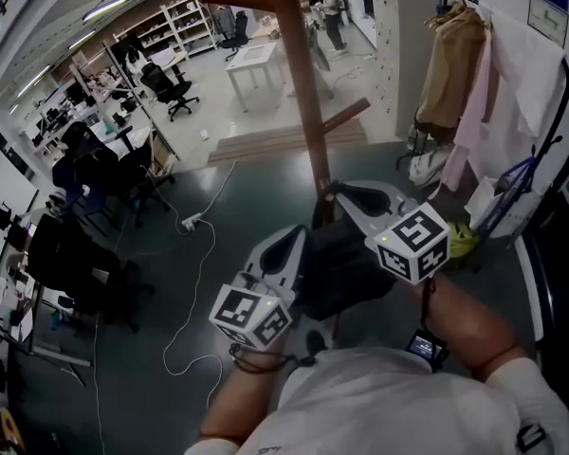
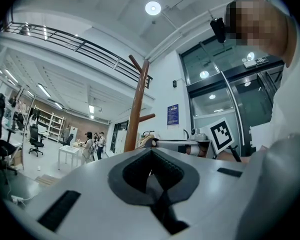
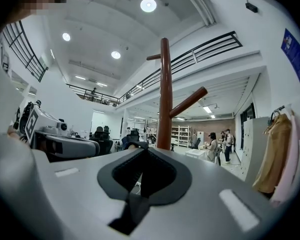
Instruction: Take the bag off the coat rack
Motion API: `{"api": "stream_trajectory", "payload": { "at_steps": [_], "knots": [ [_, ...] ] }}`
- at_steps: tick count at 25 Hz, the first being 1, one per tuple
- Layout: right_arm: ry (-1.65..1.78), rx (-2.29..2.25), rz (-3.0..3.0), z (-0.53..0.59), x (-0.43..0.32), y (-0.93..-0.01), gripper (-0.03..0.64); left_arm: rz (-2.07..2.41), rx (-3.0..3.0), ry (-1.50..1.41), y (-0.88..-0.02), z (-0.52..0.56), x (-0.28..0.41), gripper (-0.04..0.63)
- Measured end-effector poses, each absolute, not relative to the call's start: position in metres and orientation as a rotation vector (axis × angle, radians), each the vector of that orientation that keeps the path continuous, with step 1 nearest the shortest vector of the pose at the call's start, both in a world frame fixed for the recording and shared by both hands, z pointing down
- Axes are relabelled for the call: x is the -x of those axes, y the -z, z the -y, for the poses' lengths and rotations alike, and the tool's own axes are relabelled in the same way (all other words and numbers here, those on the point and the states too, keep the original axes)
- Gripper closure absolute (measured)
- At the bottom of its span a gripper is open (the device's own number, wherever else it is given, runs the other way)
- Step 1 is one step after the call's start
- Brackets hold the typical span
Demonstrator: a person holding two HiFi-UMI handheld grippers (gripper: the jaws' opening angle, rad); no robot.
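Approach step; nothing gripped.
Left tongs (image 1: 286,243) and right tongs (image 1: 353,197) fully closed, empty, by coat rack (image 1: 299,74); next: part 1 around what is probably the bag (image 1: 337,263).

**Head view.** Mounted on the person's head, close to the coat rack (image 1: 299,83). Faces steeply down along its pole to the floor. The left gripper (image 1: 292,240) and right gripper (image 1: 339,195) lie near, just below the lens.

**Left gripper view.** Low, tilted upward. The rack stands near, ahead and slightly left, with the right gripper to its right.

**Right gripper view.** Low, tilted upward toward the ceiling. The rack stands near and dead ahead, with the left gripper to its left.

**Shared.** All three views show the rack's pole, and the white table (image 1: 254,64) beyond it.
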State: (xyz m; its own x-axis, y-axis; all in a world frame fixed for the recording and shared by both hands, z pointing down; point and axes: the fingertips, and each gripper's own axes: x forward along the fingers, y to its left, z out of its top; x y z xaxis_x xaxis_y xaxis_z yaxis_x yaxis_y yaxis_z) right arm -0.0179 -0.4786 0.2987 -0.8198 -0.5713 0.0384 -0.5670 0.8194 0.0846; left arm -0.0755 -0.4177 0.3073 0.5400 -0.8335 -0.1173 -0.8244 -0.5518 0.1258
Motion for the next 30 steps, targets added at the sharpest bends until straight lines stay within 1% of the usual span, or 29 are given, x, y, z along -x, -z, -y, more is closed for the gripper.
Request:
{"api": "stream_trajectory", "payload": {
  "at_steps": [12, 30],
  "knots": [
    [0.110, -0.937, 2.985, 0.455, -0.007, -0.295, 0.594, 1.551, -2.658, 0.190, -0.324, 0.385, 0.067, 0.595],
    [-0.029, -0.964, 2.987, 0.441, 0.010, -0.316, 0.594, 1.532, -2.620, 0.159, -0.335, 0.364, 0.097, 0.595]
  ]
}}
